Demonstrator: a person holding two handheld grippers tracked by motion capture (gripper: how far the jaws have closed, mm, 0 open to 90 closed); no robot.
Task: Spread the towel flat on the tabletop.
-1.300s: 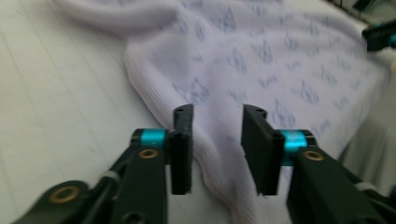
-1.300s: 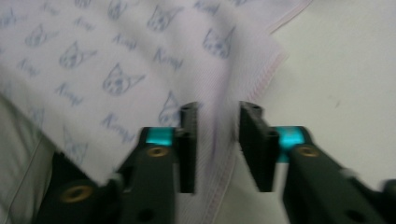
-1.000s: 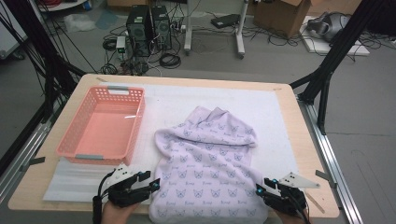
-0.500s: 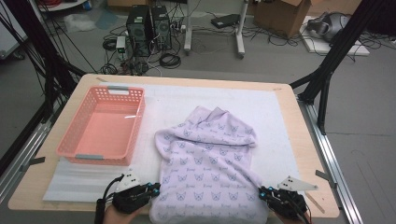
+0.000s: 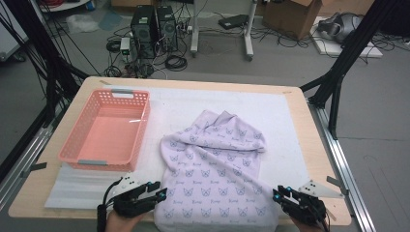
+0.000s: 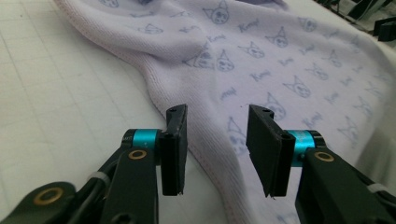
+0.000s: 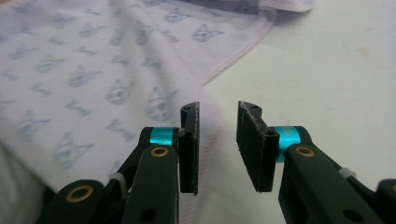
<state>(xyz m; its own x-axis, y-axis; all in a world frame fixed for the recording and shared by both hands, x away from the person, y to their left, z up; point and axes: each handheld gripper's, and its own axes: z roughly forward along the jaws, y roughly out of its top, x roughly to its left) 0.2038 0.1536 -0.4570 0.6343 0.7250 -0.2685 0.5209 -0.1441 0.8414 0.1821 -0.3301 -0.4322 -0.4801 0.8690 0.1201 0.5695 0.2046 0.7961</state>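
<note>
A lilac garment (image 5: 212,169) printed with small cat faces lies spread on the white mat (image 5: 290,121), its lower edge at the table's front. My left gripper (image 5: 162,194) sits at its lower left corner, open. The jaws have just been opening; the hem (image 6: 219,158) runs under the gap, unpinched. At the lower right corner my right gripper (image 5: 276,194) is open too, its jaws just opened. In the right gripper view the garment's edge (image 7: 210,121) lies beneath the gap and the left jaw, not gripped.
A pink plastic basket (image 5: 109,130) stands on the left part of the table with nothing in it. The wooden table rim (image 5: 316,145) frames the mat. Black frame posts, computers and cables stand on the floor beyond the far edge.
Both grippers dipped toward the front edge half a second ago and have come back slightly. Their jaws now stand apart over the garment's lower corners. The garment has barely shifted.
</note>
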